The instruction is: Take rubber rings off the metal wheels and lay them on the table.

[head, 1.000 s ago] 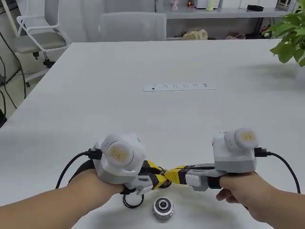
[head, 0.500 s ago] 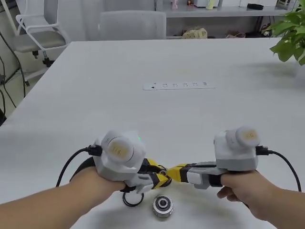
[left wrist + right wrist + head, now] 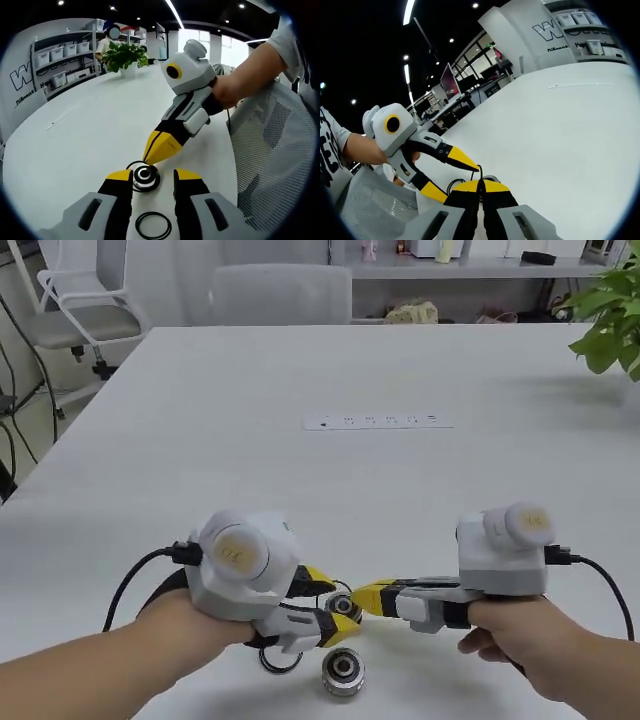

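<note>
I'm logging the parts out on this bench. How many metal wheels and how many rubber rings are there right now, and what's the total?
Round silver metal wheels: 2
Thin black rubber rings: 2 (one lying loose, one partly off a wheel)
Total: 4

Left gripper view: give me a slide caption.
Right gripper pinches the ring at a wheel between the open left gripper's jaws; a loose ring lies nearby.
</note>
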`<action>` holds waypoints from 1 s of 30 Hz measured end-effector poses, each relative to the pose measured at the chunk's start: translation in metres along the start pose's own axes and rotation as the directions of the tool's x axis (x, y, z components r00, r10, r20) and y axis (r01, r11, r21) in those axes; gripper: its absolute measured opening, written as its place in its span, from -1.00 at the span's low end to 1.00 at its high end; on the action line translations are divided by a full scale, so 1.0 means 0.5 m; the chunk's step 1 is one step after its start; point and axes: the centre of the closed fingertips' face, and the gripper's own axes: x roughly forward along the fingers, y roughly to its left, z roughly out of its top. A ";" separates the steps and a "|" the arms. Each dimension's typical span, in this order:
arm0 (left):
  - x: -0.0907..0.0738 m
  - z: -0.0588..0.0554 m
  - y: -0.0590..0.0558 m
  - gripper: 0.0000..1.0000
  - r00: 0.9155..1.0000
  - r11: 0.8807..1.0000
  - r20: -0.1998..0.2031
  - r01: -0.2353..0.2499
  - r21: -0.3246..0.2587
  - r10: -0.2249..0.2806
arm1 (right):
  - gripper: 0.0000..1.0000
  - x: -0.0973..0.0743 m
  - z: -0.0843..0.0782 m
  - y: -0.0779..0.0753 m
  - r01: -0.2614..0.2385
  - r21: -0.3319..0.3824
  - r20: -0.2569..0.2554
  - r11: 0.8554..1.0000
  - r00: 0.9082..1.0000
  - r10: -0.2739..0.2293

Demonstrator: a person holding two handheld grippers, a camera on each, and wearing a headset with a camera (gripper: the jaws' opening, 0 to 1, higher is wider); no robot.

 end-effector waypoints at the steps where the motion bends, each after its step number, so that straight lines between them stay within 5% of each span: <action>1: -0.005 0.002 -0.001 -0.42 1.000 1.000 0.004 0.000 0.002 0.000 | -1.00 0.000 0.001 0.000 -0.001 0.000 0.001 1.000 1.000 0.001; 18: -0.075 0.016 -0.003 -0.16 0.998 0.999 0.067 -0.019 -0.033 0.021 | -1.00 -0.011 0.012 0.004 -0.007 0.011 0.018 1.000 1.000 0.007; 30: -0.118 0.000 0.001 0.01 0.995 0.997 0.085 -0.052 -0.053 0.056 | -1.00 -0.005 0.013 0.022 -0.025 0.011 0.015 1.000 1.000 0.024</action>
